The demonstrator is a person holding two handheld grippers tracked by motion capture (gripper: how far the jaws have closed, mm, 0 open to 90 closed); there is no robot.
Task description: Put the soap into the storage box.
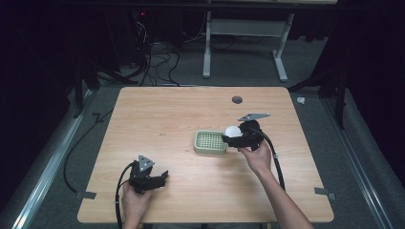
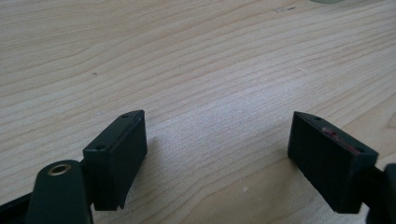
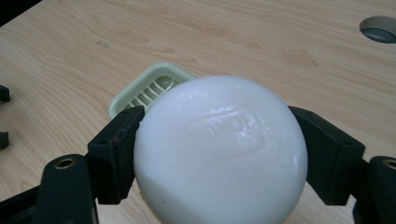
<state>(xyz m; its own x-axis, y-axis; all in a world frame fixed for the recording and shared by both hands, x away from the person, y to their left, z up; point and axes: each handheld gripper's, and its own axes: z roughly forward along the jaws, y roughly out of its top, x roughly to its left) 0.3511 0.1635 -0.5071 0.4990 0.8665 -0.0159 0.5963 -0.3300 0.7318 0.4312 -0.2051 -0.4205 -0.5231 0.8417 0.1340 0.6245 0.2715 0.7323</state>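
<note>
A round white bar of soap (image 3: 219, 149) with an embossed mark sits between the jaws of my right gripper (image 3: 217, 154), which is shut on it. From above, the soap (image 1: 232, 131) hangs at the right end of a pale green slotted soap dish (image 1: 210, 142) on the table, with the right gripper (image 1: 235, 137) just right of the dish. The dish (image 3: 147, 88) peeks out behind the soap. My left gripper (image 1: 165, 177) rests near the table's front left, open with only bare wood between its jaws (image 2: 217, 158).
The wooden table (image 1: 167, 114) has a round grey cable hole (image 1: 237, 99) at its far middle, the same hole (image 3: 379, 29) seen from the right gripper. Cables trail from both grippers off the front edge. A metal stand and wires are on the floor beyond the table.
</note>
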